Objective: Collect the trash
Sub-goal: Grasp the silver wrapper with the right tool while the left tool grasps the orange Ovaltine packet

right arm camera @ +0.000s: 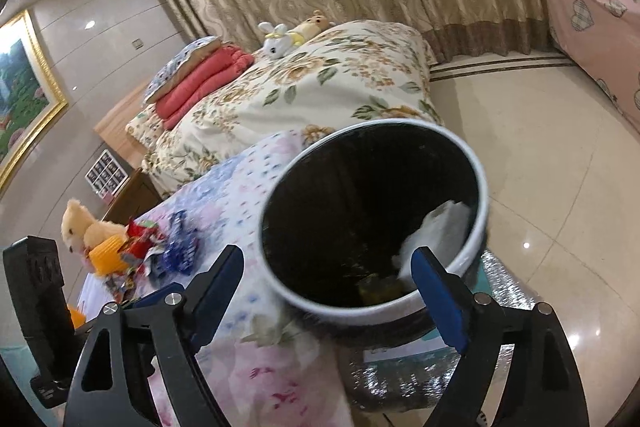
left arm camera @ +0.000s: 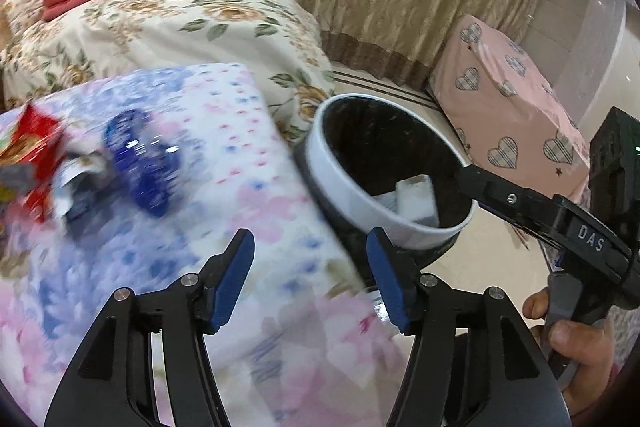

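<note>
While the left tool (left arm camera: 310, 279) hangs over a flowery cloth (left arm camera: 248, 187), its two blue pads stand apart with nothing between them. Ahead of it and to its left lies the trash: a blue wrapper (left arm camera: 140, 163), blurry, and a red wrapper (left arm camera: 36, 151) beside some crumpled bits. Ahead and to its right stands the bin (left arm camera: 384, 179), black inside with a white rim, just beside the cloth's edge. A white piece of trash (left arm camera: 412, 195) lies in it. The right tool's arm (left arm camera: 540, 215) reaches in over the bin's rim from the right, and a hand (left arm camera: 576, 339) holds its grip.

From the right tool (right arm camera: 330, 291), the bin (right arm camera: 376, 211) sits right in front, its mouth wide open. This tool's pads are far apart and hold nothing. One pad is near the rim, in front of a white paper wad (right arm camera: 436, 231) inside the bin. Something yellow (right arm camera: 376, 289) lies at the bin's bottom. Off to its left on the cloth lie the red and blue wrappers (right arm camera: 160, 247), next to a teddy bear (right arm camera: 86, 227). Farther ahead is a bed (right arm camera: 304, 87).
</note>
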A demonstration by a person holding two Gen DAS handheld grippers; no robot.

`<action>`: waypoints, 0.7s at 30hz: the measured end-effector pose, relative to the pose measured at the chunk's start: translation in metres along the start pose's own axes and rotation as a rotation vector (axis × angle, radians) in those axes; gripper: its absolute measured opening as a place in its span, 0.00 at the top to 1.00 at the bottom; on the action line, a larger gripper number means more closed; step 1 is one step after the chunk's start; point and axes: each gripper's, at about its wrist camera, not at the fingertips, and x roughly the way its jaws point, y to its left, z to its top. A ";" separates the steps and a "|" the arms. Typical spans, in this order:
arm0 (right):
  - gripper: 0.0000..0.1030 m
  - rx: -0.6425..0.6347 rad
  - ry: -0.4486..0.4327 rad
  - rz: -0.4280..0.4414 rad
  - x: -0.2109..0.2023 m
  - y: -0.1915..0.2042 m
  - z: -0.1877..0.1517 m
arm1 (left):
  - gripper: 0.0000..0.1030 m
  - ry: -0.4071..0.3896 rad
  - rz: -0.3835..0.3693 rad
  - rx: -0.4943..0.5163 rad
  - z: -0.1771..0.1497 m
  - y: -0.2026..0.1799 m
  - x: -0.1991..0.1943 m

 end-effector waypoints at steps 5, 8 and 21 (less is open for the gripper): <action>0.14 -0.022 0.016 0.032 0.002 0.020 -0.011 | 0.42 -0.004 0.033 -0.049 -0.013 0.028 -0.017; 0.14 -0.043 0.030 0.055 0.004 0.036 -0.019 | 0.42 -0.012 0.062 -0.069 -0.020 0.044 -0.027; 0.13 -0.110 0.109 0.126 0.025 0.086 -0.050 | 0.42 -0.023 0.151 -0.184 -0.051 0.105 -0.055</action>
